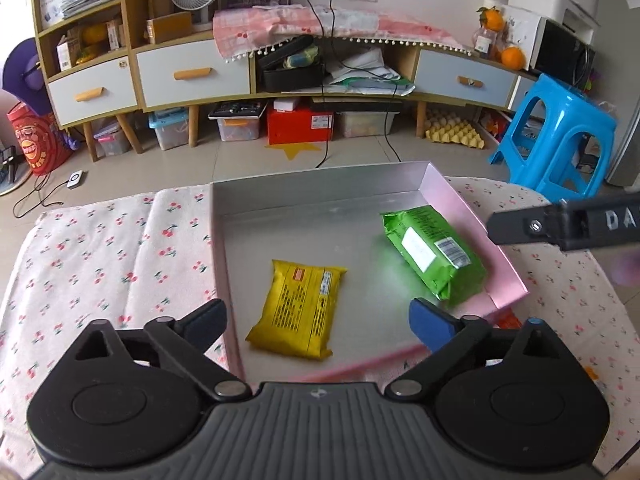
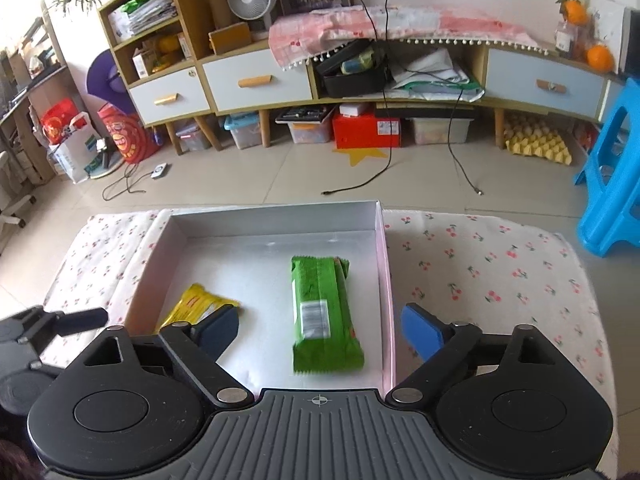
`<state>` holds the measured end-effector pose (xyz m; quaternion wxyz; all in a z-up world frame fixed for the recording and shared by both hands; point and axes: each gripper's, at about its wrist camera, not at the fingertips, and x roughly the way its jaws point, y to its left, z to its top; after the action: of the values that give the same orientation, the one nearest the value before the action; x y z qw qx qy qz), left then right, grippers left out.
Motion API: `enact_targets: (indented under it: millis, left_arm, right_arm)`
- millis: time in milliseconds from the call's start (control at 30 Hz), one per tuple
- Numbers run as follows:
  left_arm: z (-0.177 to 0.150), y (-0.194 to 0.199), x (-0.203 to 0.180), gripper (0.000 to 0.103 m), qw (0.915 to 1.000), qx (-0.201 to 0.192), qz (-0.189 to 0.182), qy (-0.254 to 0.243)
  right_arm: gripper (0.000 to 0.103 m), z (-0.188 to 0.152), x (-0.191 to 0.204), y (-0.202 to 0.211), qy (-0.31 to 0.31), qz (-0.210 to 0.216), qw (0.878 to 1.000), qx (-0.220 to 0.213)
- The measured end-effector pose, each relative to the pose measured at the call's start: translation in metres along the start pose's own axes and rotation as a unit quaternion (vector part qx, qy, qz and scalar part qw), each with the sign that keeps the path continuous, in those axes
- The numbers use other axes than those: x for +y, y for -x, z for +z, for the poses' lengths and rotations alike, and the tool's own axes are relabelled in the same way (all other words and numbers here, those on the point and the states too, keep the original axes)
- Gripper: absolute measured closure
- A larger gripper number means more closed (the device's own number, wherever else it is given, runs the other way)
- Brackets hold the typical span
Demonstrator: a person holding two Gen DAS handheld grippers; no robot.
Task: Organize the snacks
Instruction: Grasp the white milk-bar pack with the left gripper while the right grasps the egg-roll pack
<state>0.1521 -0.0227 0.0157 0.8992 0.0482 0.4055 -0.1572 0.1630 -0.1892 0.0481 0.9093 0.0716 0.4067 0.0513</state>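
Now we hold our left gripper and right gripper spread wide with nothing in them. Inside the box, the yellow snack and green snack lie apart, probably so each has its own spot.

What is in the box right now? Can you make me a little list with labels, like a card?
box: shallow open tray, pink outside, on the cherry-print cloth
yellow snack pack: lies flat in the box, left part
green snack pack: lies flat in the box, near the right wall
packs touching: no, apart
left gripper: open, above the yellow pack, holds nothing
right gripper: open, above the green pack, holds nothing
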Motion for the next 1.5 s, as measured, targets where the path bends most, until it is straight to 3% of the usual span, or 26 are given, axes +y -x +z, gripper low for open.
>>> enact_targets:
  millis: [367, 700, 867, 1233, 1433, 1500]
  left_arm:
    - [-0.024, 0.034, 0.003, 0.000, 0.9983, 0.032, 0.043, 0.023]
    - [-0.059, 0.036, 0.023, 0.000, 0.9976, 0.028, 0.044, 0.044]
    - [-0.068, 0.030, 0.036, 0.003, 0.9984, 0.029, 0.028, 0.039]
    - [-0.083, 0.013, 0.054, 0.039, 0.9952, 0.061, -0.028, 0.071]
    - [-0.084, 0.010, 0.052, 0.056, 0.9941, 0.068, -0.036, 0.077]
    - [-0.084, 0.009, 0.051, 0.058, 0.9938, 0.070, -0.037, 0.078]
  right_arm:
    - [0.008, -0.040, 0.015, 0.037, 0.000, -0.031, 0.999, 0.019]
    - [0.008, -0.089, 0.022, 0.041, -0.012, -0.032, 0.998, 0.046]
    - [0.008, -0.104, 0.015, 0.029, -0.049, -0.021, 0.995, 0.088]
    - [0.008, -0.110, 0.008, 0.017, -0.161, 0.026, 0.981, 0.104]
    - [0.011, -0.112, 0.007, 0.003, -0.186, 0.015, 0.976, 0.111]
    - [0.017, -0.113, 0.006, 0.001, -0.195, 0.010, 0.974, 0.112]
